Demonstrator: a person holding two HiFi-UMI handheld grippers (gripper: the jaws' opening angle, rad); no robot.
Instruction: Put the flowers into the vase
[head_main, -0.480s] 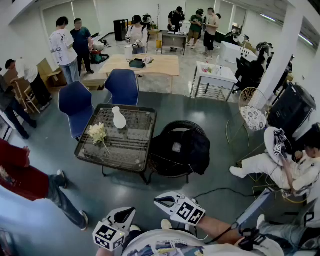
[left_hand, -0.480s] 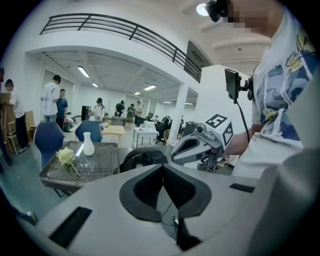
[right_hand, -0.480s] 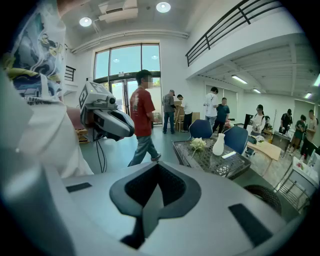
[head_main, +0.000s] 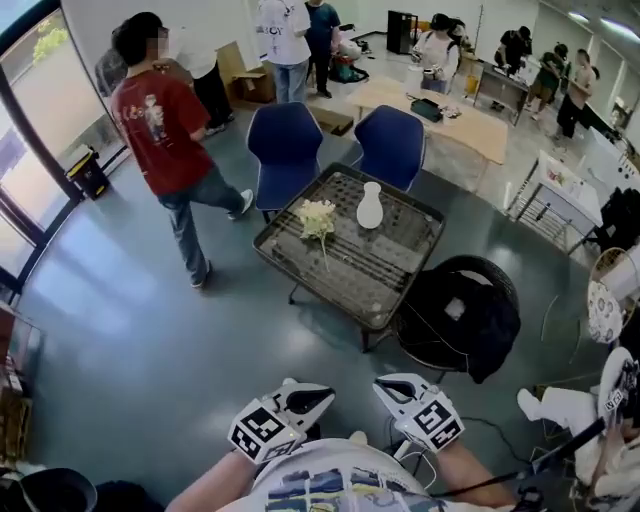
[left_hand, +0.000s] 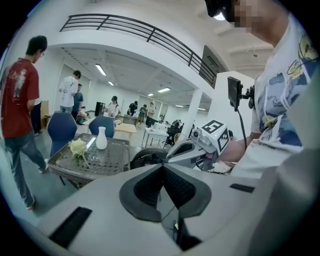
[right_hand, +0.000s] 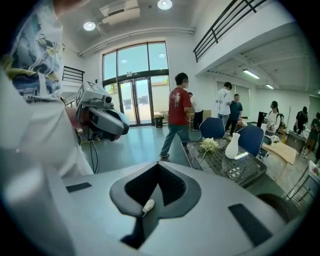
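A bunch of pale yellow flowers (head_main: 318, 218) lies on the wire-topped low table (head_main: 400, 275), with a white vase (head_main: 370, 206) standing upright just to its right. Both are far ahead of me. My left gripper (head_main: 318, 394) and right gripper (head_main: 384, 384) are held low against my body, side by side, both shut with nothing between their jaws. The left gripper view shows the flowers (left_hand: 77, 147) and vase (left_hand: 101, 138) far off at the left, past its closed pads. In the right gripper view the flowers (right_hand: 208, 145) and vase (right_hand: 232, 146) sit at the right.
A person in a red shirt (head_main: 165, 130) walks on the floor left of the table. Two blue chairs (head_main: 287, 150) (head_main: 392, 140) stand behind it. A round black chair with dark clothing (head_main: 460, 315) is at its near right. A person sits at the far right (head_main: 590, 420).
The head view has swung, so the table now sits ahead at centre. The person in red has come up beside the table's left. My two grippers are closer together.
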